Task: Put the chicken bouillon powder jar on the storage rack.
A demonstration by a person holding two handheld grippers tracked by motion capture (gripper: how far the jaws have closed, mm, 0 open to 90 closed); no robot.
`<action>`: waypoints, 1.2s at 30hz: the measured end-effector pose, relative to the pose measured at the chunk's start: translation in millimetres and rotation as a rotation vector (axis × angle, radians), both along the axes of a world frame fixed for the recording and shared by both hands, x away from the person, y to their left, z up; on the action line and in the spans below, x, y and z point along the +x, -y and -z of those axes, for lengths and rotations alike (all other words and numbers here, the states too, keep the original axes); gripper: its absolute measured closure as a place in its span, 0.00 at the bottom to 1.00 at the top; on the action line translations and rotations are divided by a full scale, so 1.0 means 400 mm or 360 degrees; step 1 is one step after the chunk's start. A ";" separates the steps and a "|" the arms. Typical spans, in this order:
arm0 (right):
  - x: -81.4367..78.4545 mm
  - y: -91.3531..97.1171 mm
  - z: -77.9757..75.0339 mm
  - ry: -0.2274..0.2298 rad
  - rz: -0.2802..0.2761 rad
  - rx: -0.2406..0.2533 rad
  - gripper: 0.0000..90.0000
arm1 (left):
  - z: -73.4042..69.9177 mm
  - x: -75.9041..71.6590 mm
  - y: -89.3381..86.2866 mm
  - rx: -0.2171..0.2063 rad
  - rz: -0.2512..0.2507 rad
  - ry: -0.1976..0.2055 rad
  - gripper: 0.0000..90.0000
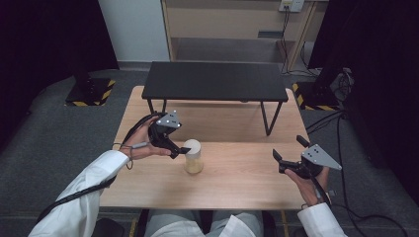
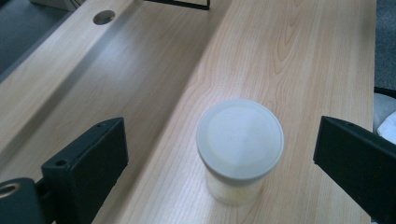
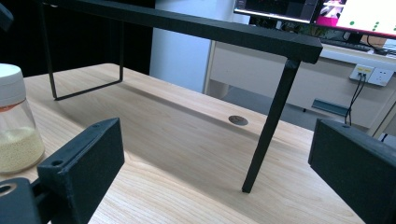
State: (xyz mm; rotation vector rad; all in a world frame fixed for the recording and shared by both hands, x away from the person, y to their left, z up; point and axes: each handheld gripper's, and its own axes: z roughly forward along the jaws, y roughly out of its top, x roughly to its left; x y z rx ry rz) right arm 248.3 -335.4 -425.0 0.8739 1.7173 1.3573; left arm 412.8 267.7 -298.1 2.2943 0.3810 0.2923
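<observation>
Centrally, round white-lidded translucent jar point(image 2: 239, 151) of pale grains, smooth wooden table point(image 2: 299, 60), left tool point(image 2: 219, 158) wide, right tool point(image 3: 215, 172) wide.

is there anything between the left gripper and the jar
Nothing visible. In the left gripper view the jar stands upright on bare table between the open jaws, its white lid on. The left gripper sits right beside the jar in the high view.

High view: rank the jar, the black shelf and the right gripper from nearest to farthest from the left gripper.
1. jar, just beside the left gripper.
2. black shelf, at the table's far side.
3. right gripper, across near the right edge.
</observation>
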 end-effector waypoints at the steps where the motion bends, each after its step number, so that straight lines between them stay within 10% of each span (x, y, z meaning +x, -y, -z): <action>1: 0.000 0.000 0.000 0.0000 0.0000 0.0001 0.04 | 0.007 0.002 0.006 -0.0003 0.0000 -0.0007 0.03; 18: 0.000 0.001 0.000 -0.0002 -0.0003 0.0002 0.04 | 0.101 0.038 0.078 0.0084 0.0049 -0.0078 0.10; 24: -0.001 0.001 0.000 -0.0002 0.0001 0.0002 0.04 | 0.105 0.054 0.081 0.0125 0.0097 -0.0099 0.34; 36: 0.000 0.001 0.000 -0.0003 0.0001 0.0001 0.04 | 0.093 0.049 0.089 0.0148 0.0120 -0.0090 0.36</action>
